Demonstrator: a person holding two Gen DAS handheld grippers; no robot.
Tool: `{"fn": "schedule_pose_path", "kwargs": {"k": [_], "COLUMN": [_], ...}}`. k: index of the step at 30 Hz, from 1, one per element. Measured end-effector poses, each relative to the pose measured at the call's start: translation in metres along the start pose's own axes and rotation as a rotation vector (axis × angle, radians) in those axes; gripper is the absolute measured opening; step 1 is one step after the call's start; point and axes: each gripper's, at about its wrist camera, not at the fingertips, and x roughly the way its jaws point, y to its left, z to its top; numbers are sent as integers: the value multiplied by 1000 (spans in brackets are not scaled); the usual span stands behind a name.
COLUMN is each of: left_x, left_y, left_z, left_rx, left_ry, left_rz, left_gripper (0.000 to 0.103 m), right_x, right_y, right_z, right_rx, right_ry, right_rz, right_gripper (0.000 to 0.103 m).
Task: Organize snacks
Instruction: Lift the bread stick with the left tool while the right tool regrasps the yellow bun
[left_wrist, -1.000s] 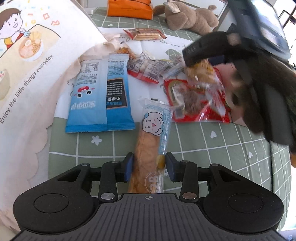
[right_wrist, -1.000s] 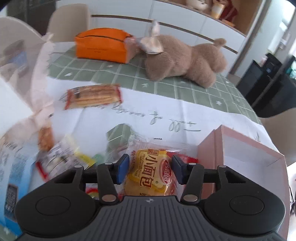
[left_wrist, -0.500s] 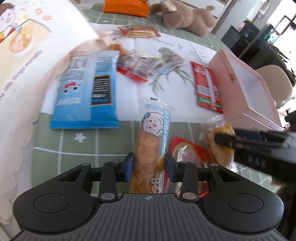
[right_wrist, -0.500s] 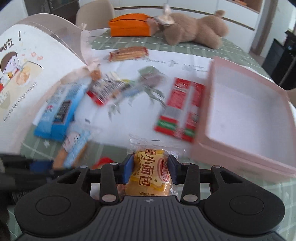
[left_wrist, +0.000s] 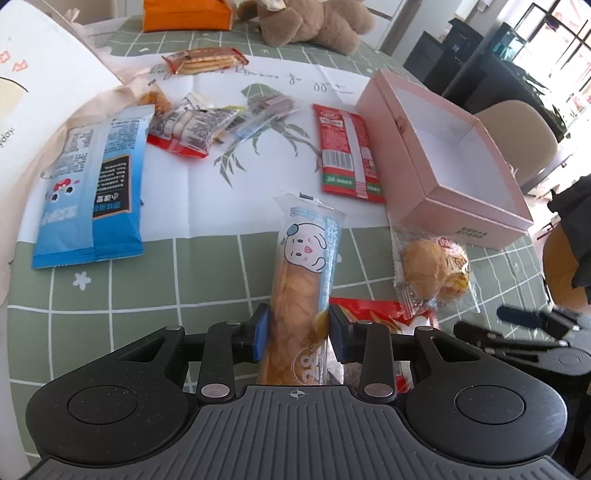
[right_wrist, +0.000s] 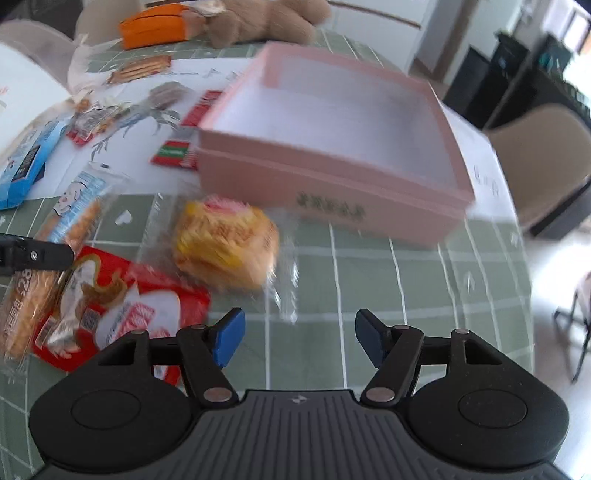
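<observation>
Left wrist view, lower centre: the left hand-held gripper (left_wrist: 295, 334) is closing on the long bread stick packet (left_wrist: 301, 291), pads against both sides. Right wrist view, lower centre: the right hand-held gripper (right_wrist: 299, 339) is opening, empty; the small bun packet (right_wrist: 225, 247) lies on the bench (right_wrist: 369, 295) just before the empty pink box (right_wrist: 332, 192). Advisably, carry the packet level over the box rim before release.

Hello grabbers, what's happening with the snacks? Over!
Left gripper closing on long bread pack. Right gripper opening, nothing between pads. Yellow bun pack on table beside empty pink box. Nothing blocking.
</observation>
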Motion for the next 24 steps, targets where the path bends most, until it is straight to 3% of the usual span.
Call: {"fn": "schedule_pose_path", "kwargs": {"k": [7, 11, 18, 24], "left_x": [-6, -10, -16, -23], "left_y": [4, 4, 7, 10], "left_z": [-2, -7, -15, -25], "left_rx": [-12, -11, -34, -51], "left_ry": [-8, -5, -9, -18], "left_rz": [23, 15, 26, 60], "left_gripper": [37, 37, 37, 37], "right_x": [-2, -3, -9, -3], "right_y": [4, 19, 37, 37], "right_z": [-2, 3, 7, 10], "right_rx": [120, 109, 9, 12], "right_ry": [39, 34, 4, -3], "right_rz": [185, 240, 268, 269], "right_gripper": [74, 75, 75, 76]}}
